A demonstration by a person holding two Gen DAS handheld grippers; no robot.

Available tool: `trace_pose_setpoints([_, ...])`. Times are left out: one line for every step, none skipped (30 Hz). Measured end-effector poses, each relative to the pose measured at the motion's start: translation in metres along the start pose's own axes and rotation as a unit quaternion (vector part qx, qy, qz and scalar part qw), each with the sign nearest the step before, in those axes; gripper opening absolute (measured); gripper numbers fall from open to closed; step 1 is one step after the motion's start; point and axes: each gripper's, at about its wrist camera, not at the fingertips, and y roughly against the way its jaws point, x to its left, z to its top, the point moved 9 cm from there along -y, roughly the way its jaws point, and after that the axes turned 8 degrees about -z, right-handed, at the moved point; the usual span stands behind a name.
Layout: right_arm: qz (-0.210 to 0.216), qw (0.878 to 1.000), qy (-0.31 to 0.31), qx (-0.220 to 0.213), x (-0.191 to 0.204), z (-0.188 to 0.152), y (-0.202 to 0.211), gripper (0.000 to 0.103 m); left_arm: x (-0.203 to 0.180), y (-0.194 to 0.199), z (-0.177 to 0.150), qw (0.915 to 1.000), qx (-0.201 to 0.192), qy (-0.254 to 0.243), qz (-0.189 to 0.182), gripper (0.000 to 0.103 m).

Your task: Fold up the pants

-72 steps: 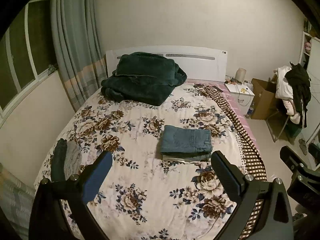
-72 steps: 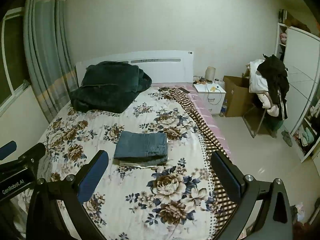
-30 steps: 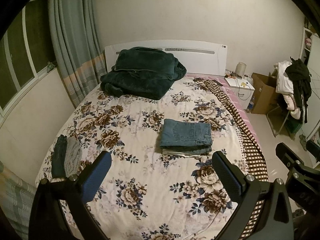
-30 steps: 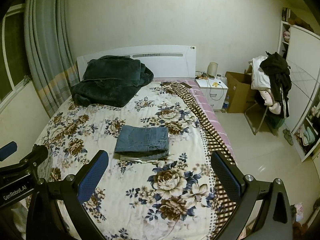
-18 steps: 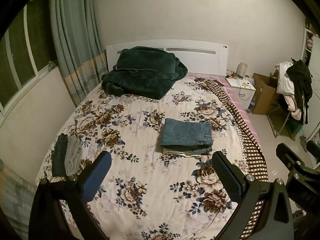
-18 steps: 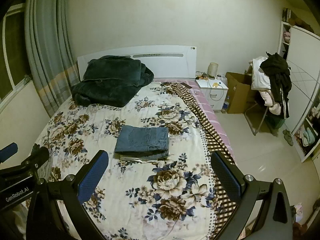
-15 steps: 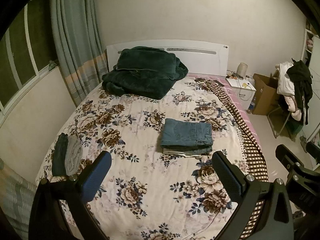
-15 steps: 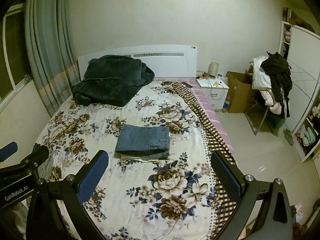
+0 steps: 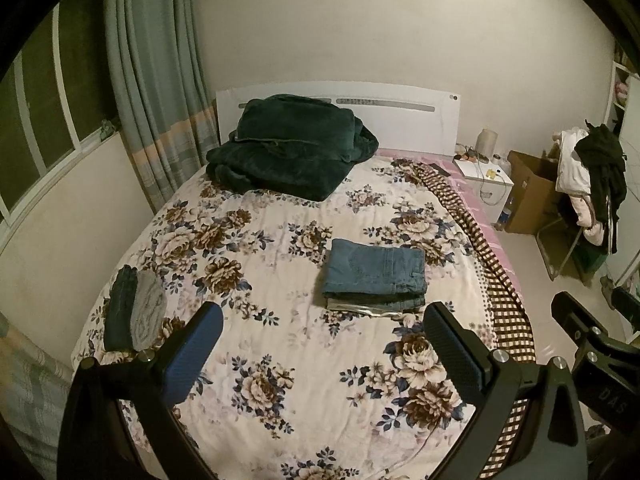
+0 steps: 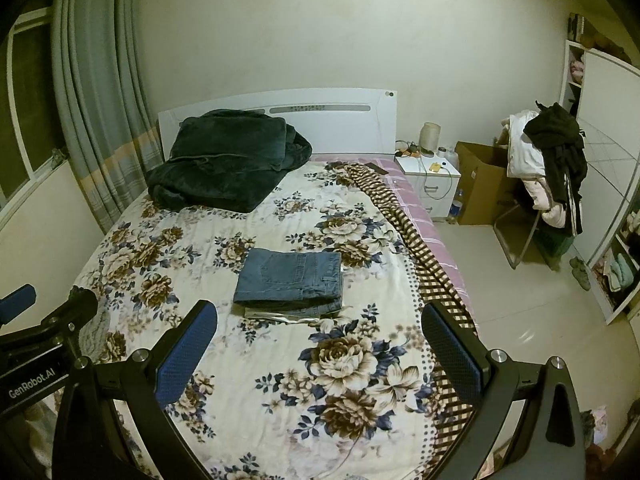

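Blue jeans lie folded into a neat rectangle in the middle of the floral bed cover; they also show in the right wrist view. A light, shiny folded layer sticks out under their near edge. My left gripper is open and empty, held above the foot of the bed, well short of the jeans. My right gripper is open and empty too, at the same distance. Each gripper's body shows at the other view's edge.
A dark green blanket is piled at the white headboard. Dark and grey folded clothes lie at the bed's left edge. A nightstand, cardboard box and clothes-laden chair stand right. Curtains hang left.
Both grippers have drawn back and risen a little from the bed, so the jeans look smaller. The jeans have not moved. Both jaws stay open.
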Motion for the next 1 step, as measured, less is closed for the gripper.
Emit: trace_pose_setpoints([0.000, 1.000, 0.000, 0.000, 0.0000, 0.0008, 0.0002, 0.103, 0.0001, 0.0006, -0.0009, 1.0000, -0.001, 0.001, -0.002, 0.102])
